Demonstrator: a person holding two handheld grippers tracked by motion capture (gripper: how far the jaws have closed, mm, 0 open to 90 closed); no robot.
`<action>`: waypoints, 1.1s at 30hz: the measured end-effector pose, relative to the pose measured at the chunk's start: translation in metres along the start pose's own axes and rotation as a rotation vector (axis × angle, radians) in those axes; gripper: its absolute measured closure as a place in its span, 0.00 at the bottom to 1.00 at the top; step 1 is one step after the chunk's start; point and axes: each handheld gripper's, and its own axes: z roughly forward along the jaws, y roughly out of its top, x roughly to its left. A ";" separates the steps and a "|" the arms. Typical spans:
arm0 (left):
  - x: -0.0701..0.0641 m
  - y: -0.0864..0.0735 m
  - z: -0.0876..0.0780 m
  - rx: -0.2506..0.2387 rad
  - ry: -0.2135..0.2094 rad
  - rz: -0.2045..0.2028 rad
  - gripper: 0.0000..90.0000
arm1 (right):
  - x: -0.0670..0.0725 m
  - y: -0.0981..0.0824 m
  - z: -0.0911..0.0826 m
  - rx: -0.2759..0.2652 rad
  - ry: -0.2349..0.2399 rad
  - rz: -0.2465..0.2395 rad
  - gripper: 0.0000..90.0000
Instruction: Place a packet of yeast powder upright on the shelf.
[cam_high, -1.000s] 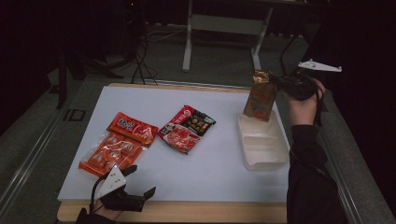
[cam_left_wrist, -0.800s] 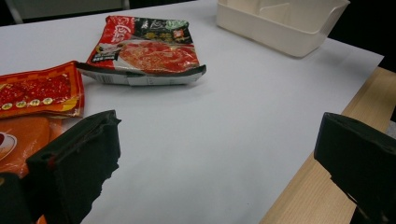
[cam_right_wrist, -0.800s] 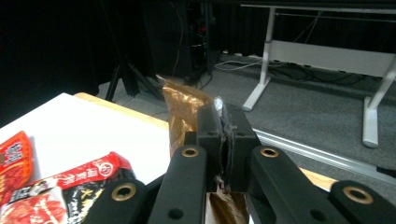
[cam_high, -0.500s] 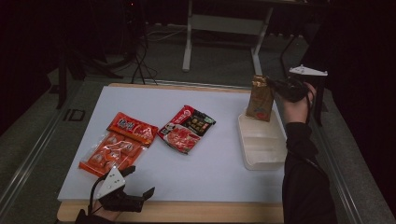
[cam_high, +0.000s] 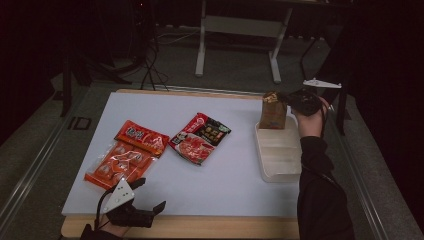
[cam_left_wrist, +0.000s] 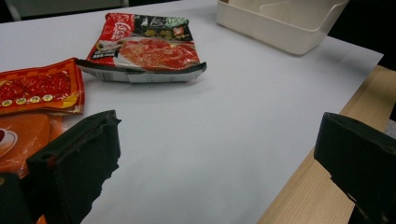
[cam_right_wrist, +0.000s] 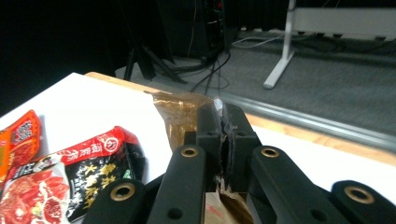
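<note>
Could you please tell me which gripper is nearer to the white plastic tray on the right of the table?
Right. The right gripper holds a brown packet at the white plastic tray's far end; the left gripper rests open at the table's near-left edge.

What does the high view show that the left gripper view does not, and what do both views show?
High view: the right gripper shut on the top of a brown packet, at the far end of the white tray.
Left gripper view: the left gripper from close by, jaws wide apart with only bare table between them.
Both: the red-and-black packet, the orange-red packet and the tray.
</note>
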 end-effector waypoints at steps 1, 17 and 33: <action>0.000 0.000 0.000 0.000 0.000 -0.002 0.01 | -0.001 -0.003 0.001 0.008 -0.002 0.013 0.97; -0.002 0.001 0.001 -0.030 -0.030 0.019 0.01 | -0.004 -0.012 -0.009 0.036 -0.121 0.034 0.74; -0.004 0.003 0.000 -0.019 -0.063 0.003 0.01 | 0.033 -0.004 -0.053 -0.101 -0.096 -0.016 0.26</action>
